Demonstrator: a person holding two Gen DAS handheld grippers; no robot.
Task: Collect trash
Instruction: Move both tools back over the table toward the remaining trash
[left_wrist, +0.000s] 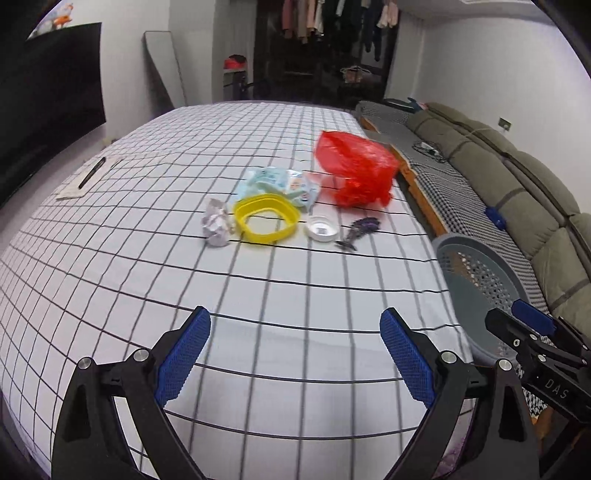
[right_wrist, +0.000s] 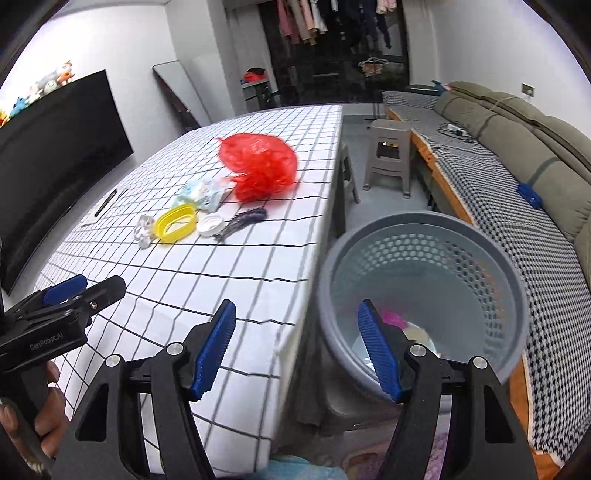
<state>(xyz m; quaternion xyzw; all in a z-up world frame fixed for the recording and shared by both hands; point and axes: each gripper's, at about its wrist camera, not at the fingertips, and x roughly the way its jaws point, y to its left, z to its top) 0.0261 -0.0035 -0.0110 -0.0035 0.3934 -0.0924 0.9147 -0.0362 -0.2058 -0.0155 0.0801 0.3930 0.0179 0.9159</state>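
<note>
The left gripper (left_wrist: 295, 354) hangs over the grid-patterned white tablecloth (left_wrist: 147, 258), its blue pads spread wide with nothing between them. The right gripper (right_wrist: 297, 349) is likewise spread and empty, straddling the table's edge and the perforated grey plastic bin (right_wrist: 480, 266) beside it. Ahead of both lies the trash in a cluster: a crumpled white paper ball (left_wrist: 216, 225), a yellow plastic ring (left_wrist: 266, 218), a pale blue wipes packet (left_wrist: 284, 182), a round white lid (left_wrist: 321, 228), a small purple scrap (left_wrist: 360, 232) and, farthest, a crinkled red plastic bag (left_wrist: 354, 168).

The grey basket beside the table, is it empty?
No. In the right wrist view the grey basket already holds some things at its bottom, among them a pink piece and a pale one.
</note>
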